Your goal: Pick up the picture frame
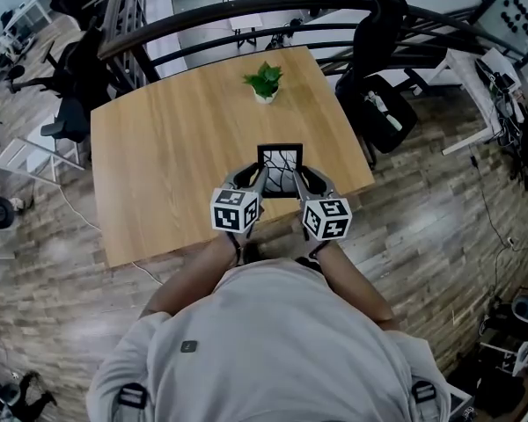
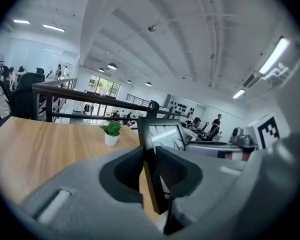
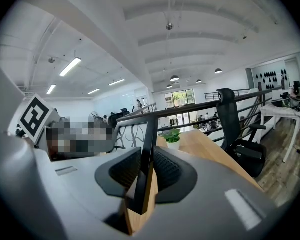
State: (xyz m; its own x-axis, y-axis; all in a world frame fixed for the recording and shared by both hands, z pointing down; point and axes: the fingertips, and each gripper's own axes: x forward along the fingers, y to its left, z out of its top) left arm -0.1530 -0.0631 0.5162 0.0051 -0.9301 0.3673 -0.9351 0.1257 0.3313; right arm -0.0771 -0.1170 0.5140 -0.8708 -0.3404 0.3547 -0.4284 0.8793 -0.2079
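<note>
A black picture frame (image 1: 280,170) with a white branch print is held upright over the near part of the wooden table (image 1: 167,156). My left gripper (image 1: 251,183) is shut on the frame's left edge (image 2: 151,174). My right gripper (image 1: 301,183) is shut on its right edge (image 3: 145,169). In both gripper views the frame's thin black side runs up between the dark pads. The two marker cubes sit close together just in front of the person's chest.
A small green plant in a white pot (image 1: 265,82) stands at the table's far side. A black railing (image 1: 246,16) runs behind the table. Black office chairs stand at the far right (image 1: 383,69) and left (image 1: 70,77). Wood floor surrounds the table.
</note>
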